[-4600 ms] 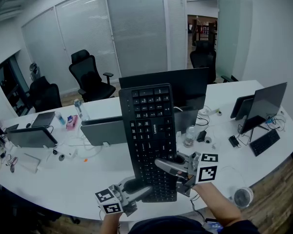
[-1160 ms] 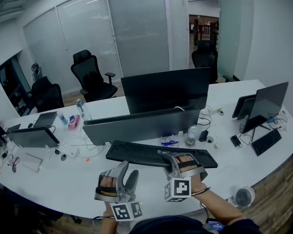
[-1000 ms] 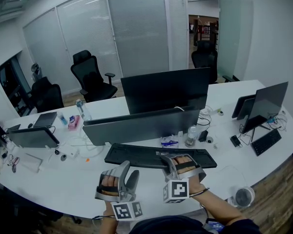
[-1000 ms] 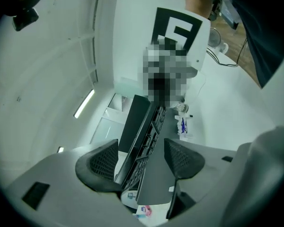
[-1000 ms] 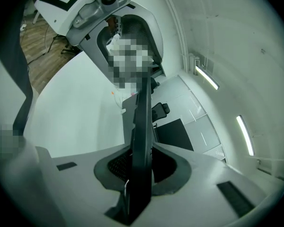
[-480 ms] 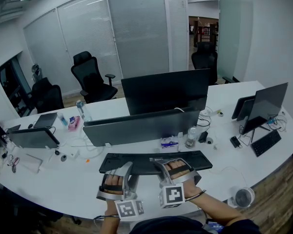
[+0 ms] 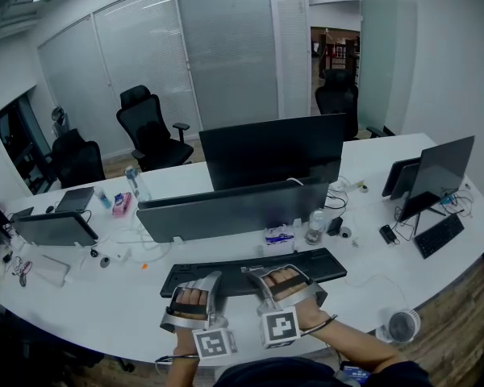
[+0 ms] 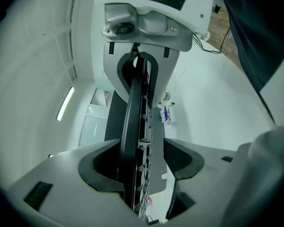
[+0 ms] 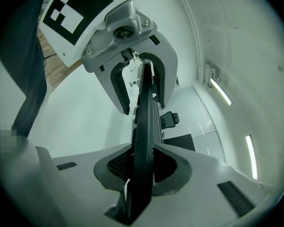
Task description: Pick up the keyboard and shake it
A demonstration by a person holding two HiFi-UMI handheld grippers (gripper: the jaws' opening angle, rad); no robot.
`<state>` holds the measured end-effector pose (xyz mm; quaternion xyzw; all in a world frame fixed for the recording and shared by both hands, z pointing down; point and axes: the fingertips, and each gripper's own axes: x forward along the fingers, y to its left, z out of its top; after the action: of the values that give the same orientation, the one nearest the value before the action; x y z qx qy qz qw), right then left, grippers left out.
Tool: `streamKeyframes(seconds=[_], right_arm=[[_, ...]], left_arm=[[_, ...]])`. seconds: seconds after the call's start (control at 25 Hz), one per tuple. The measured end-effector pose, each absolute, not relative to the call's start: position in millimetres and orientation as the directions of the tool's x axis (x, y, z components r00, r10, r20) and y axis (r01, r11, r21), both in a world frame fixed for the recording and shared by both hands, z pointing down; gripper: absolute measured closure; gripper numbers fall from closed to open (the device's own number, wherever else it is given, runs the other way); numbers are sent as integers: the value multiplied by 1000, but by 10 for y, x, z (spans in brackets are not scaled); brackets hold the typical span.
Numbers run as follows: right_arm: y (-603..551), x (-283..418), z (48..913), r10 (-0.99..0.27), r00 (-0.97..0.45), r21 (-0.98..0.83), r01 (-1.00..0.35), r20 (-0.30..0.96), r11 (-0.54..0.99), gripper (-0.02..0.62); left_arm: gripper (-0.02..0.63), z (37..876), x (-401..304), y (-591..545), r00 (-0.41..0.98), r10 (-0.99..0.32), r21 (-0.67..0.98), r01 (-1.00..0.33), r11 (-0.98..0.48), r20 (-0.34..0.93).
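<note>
- keyboard [image 7: 327, 264] is flat with the keys up; long axis runs left to right across the head view, about parallel to the front edge of the desk [image 7: 81, 297], right end a touch farther from the person
- it sits low over the desk, just in front of the long dark screen [image 7: 234, 208]; can't tell if it's actually touching the desk
- right hand-held gripper [image 7: 262, 274] is clamped narrow on the keyboard's near edge, both pads on it; its own view shows the keyboard [image 9: 143, 141] edge-on between the jaws
- left hand-held gripper [image 7: 203, 285] straddles the same edge farther left; in its view the keyboard [image 8: 132, 141] leans on one pad, with a sliver of gap on the key side, so it isn't really pinching
- a few seconds back the keyboard stood on end, long axis pointing away from the person, keys facing the camera; a second ago it was level already but farther out by the screen, with the left hand-held gripper short of it; now it's lower and closer in
- room: white curved desk, black monitor [image 7: 274, 147] behind the screen, water bottle [image 7: 315, 224], second keyboard [image 7: 437, 236] far right, small fan [image 7: 402, 326], laptop [image 7: 52, 226]; black office chairs [image 7: 149, 123], frosted glass wall [image 7: 218, 47], wood floor [image 7: 468, 313]
</note>
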<state>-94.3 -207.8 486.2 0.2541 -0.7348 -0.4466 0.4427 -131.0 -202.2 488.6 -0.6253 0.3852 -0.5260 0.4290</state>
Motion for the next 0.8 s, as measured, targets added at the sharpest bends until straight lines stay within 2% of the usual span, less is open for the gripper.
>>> streamKeyframes(seconds=[0.08,0.12,0.2,0.24,0.8], right_arm=[[-2058,-970,4878,-765,-485,882,27,423,470,508],[-2051,-978,4888,-764,-487,882,29,423,470,508],[-2039,-977,4928,-760,-480,877,45,438,478,508],[-2035,-975,4947,-757,-477,874,52,447,483,508],[-2014,-1025,4939,-751,-493,880,68,439,469,508]], left_arm=[[310,4921,-1311,-2022,144,-931,-939,-32,-344,336],[336,4931,-1319,-2020,139,-931,-938,-35,-344,336],[445,4941,-1336,-2012,132,-931,-937,-37,-346,339],[467,4947,-1340,-2008,132,-931,-937,-35,-349,342],[503,4991,-1371,-1952,128,-918,-916,-98,-389,376]])
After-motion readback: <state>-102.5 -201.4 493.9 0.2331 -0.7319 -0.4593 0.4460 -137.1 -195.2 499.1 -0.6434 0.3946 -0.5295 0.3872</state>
